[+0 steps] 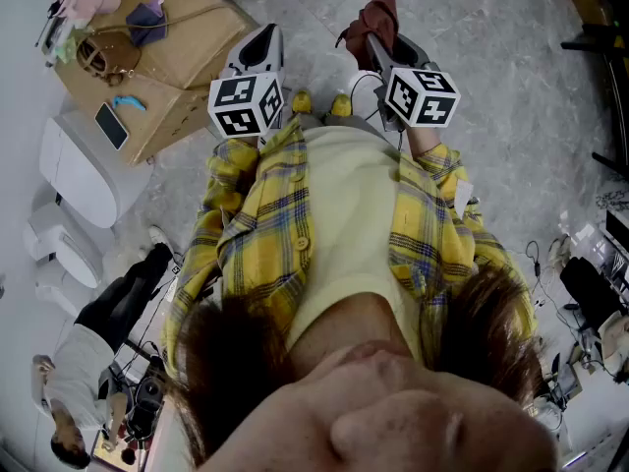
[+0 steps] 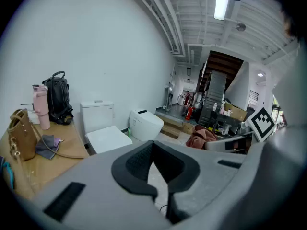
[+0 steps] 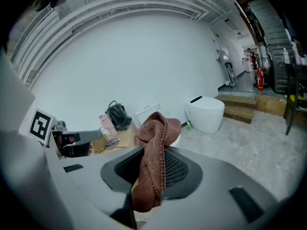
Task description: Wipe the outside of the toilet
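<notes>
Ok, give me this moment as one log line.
left hand-held gripper: shut, empty | right hand-held gripper: shut on brown knitted cloth | white toilet with tank: ahead, untouched | wiping: not under way

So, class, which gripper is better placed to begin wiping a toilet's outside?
Right: the right gripper is shut on the brown cloth, while the left gripper is shut on nothing.
</notes>
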Available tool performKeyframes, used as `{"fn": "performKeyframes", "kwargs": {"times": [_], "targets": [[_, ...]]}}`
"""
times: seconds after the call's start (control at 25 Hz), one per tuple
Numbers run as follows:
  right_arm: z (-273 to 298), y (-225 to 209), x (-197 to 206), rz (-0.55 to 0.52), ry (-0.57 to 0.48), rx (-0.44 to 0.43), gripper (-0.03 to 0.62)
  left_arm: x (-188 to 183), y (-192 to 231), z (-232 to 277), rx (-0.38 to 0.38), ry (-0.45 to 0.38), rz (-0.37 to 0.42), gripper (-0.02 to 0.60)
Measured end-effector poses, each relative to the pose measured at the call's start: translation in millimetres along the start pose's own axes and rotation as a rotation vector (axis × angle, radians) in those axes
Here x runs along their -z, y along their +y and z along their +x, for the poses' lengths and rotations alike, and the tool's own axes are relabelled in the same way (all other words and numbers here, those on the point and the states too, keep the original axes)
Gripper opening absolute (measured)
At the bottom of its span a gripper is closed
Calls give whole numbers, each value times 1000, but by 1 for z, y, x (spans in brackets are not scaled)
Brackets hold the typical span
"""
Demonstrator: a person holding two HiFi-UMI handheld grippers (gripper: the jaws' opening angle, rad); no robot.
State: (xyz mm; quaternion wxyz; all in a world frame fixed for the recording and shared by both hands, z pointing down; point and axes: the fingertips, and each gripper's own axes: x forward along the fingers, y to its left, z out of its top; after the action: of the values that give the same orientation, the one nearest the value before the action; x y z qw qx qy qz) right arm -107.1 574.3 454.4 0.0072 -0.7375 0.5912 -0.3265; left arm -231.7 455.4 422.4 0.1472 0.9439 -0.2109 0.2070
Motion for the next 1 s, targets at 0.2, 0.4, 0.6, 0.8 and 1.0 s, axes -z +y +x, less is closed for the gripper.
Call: {"fn": "performKeyframes", "kwargs": {"times": [0.2, 0.4, 0.6, 0.8, 1.0], "targets": [[-2, -13, 3, 6, 6, -8, 120, 7, -11, 7, -1, 14, -13, 8], [-8, -23, 1, 25, -8, -19, 120, 7, -18, 9, -17, 12, -8, 8], [-3, -31, 4, 46, -4, -19, 120, 10, -19, 12, -31, 32, 1, 8], [15, -28, -1, 41, 5, -27, 121, 4, -2, 23, -40, 33, -7, 8], [34, -26, -17, 6, 7, -30, 120, -13, 19, 47, -40, 0, -28, 8]]}}
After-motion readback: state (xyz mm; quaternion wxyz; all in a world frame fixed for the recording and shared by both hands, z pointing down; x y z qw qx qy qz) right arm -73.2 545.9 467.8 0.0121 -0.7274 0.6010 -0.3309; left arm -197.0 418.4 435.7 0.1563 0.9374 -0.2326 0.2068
